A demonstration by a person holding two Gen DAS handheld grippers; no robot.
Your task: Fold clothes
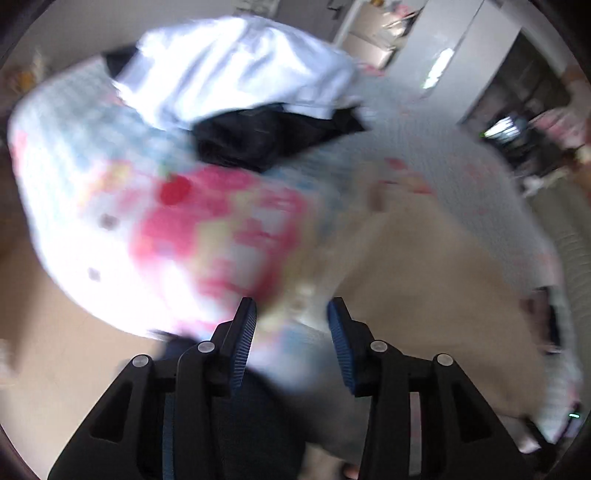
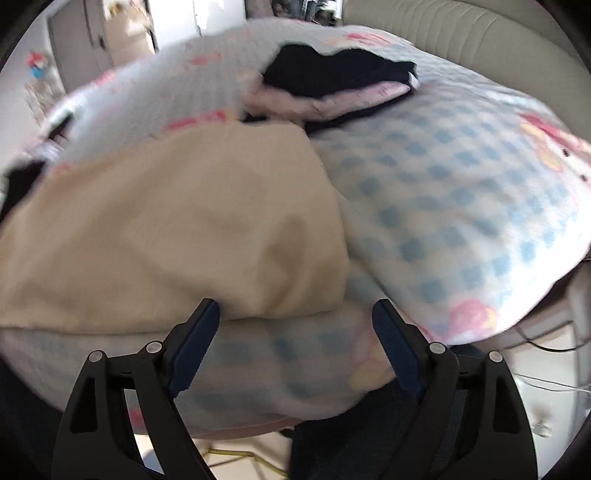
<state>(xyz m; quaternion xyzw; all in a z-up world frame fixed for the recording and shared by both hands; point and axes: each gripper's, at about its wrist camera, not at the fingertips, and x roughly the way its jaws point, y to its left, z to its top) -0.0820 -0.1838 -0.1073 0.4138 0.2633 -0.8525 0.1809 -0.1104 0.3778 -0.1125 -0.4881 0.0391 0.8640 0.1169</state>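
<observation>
A cream garment (image 2: pixel 177 229) lies spread over the bed's checked blue-and-white cover (image 2: pixel 461 206); in the left wrist view the same cream garment (image 1: pixel 424 280) lies to the right. My right gripper (image 2: pixel 295 314) stands open at the garment's near edge, nothing between its fingers. My left gripper (image 1: pixel 291 310) is open above the bed's near edge, beside the cream garment. Farther back a white garment (image 1: pixel 236 62) lies over a black one (image 1: pixel 266 136). A black garment (image 2: pixel 332 74) on a pink one (image 2: pixel 325 101) lies at the far side in the right wrist view. Both views are blurred.
The cover carries a pink-and-red cartoon print (image 1: pixel 221 221). A padded beige headboard (image 2: pixel 480 33) stands behind the bed. A grey wardrobe (image 1: pixel 454 44) and doorway lie beyond. Pale floor (image 1: pixel 74 350) shows at the lower left, and cables (image 2: pixel 546 369) run beside the bed at the right.
</observation>
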